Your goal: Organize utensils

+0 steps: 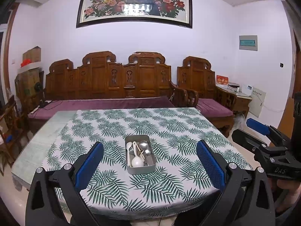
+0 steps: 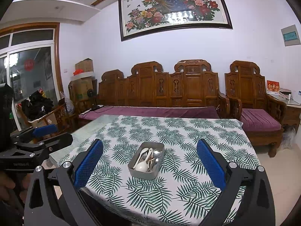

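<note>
A grey metal tray (image 1: 129,170) stands near the middle of the leaf-print tablecloth (image 1: 112,124). It holds several utensils: white plastic spoons (image 1: 137,161), a fork and metal spoons (image 1: 144,144). My left gripper (image 1: 149,146) is open and empty, held above the table's near edge, with the tray between its fingers in view. My right gripper (image 2: 150,146) is also open and empty, to the right of the left one. The tray (image 2: 140,174) and its utensils (image 2: 142,166) show ahead of it.
A carved wooden sofa (image 1: 112,82) with purple cushions stands behind the table, with a matching armchair (image 1: 203,86) to its right. Bare table surface (image 1: 37,143) shows left of the cloth. Boxes and clutter (image 2: 39,105) stand at the far left by a glass door.
</note>
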Motion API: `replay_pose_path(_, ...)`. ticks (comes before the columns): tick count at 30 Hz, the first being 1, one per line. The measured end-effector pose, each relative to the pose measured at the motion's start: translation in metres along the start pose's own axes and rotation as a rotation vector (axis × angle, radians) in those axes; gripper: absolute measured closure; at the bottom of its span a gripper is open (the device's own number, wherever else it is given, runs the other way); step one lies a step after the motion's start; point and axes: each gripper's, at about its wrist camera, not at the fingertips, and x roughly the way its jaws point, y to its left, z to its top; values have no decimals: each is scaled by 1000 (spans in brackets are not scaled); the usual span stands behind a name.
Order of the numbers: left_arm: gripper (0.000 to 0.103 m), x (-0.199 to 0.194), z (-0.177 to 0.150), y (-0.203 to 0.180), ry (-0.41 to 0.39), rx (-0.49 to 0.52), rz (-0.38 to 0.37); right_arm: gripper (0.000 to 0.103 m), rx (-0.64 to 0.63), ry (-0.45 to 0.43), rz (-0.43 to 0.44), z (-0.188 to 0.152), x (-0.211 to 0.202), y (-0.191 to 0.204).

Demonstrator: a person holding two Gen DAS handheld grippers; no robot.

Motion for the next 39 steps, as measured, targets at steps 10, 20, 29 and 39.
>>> replay_pose_path(10, 8, 0, 1, 1, -3, -7, 2, 3, 4, 2, 1, -1, 1, 1)
replay_pose_path(20, 8, 0, 0, 2, -4, -8, 1, 3, 6, 2, 2, -2, 0, 2)
replay_pose_path(29, 8, 0, 0, 2, -4, -9, 4, 3, 6, 2, 1, -2, 1, 1)
replay_pose_path(39, 8, 0, 0, 2, -3, -9, 5, 3, 8, 4, 2, -3, 1, 4)
